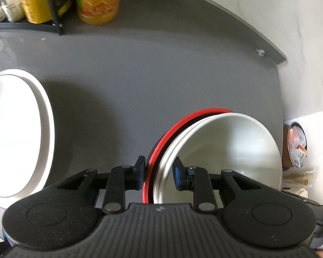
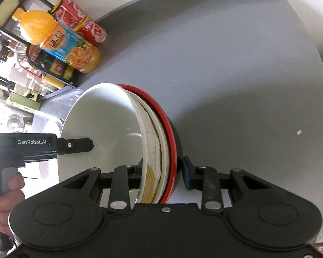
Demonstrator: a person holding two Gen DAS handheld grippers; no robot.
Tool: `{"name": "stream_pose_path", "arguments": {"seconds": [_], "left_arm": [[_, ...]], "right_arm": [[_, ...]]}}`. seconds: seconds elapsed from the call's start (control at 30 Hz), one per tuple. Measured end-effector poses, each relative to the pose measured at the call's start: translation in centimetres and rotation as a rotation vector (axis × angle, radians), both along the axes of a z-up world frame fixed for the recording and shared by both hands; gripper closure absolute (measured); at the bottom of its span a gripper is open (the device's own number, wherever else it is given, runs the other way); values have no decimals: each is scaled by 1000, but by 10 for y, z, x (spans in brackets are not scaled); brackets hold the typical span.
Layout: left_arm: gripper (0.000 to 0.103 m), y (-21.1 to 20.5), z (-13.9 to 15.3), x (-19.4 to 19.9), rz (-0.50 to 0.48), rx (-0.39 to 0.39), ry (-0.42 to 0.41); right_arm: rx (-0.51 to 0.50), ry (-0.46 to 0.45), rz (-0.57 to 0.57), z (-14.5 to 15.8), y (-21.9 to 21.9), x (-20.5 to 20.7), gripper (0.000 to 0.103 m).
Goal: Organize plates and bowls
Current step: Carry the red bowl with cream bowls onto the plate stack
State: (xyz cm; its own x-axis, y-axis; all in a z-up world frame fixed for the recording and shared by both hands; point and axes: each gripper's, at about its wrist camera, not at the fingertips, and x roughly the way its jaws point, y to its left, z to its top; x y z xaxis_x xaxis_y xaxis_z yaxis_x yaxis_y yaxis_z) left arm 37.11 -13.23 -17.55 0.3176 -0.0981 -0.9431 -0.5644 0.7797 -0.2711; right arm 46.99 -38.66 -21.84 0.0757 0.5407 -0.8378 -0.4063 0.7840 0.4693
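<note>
Nested bowls held at their rims by both grippers above a grey countertop.

In the left wrist view, the left gripper [image 1: 158,173] is clamped on the rims of the stack: one blue-padded finger sits outside the red-rimmed black bowl [image 1: 172,129], the other inside the white bowl [image 1: 226,146]. A white plate [image 1: 17,133] lies on the countertop [image 1: 150,64] to the left, an orange juice bottle [image 1: 98,0] beyond. In the right wrist view, the right gripper [image 2: 161,175] straddles the stack's opposite rim; whether the outer pad touches the black bowl cannot be told. A hand [image 2: 2,193] is seen at left.
</note>
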Motion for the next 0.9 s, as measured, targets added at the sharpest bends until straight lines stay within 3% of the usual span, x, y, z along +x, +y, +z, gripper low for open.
{"name": "stream_pose_path", "arguments": {"seconds": [0.33,0.9], "left_arm": [[78,40,26,-16,30,17,-60],[78,125,55,-80,101,32,-120]], "right_arm": [[26,-59,6,25,37,-12,73],[44,-105,94,58,128,-73,73]]}}
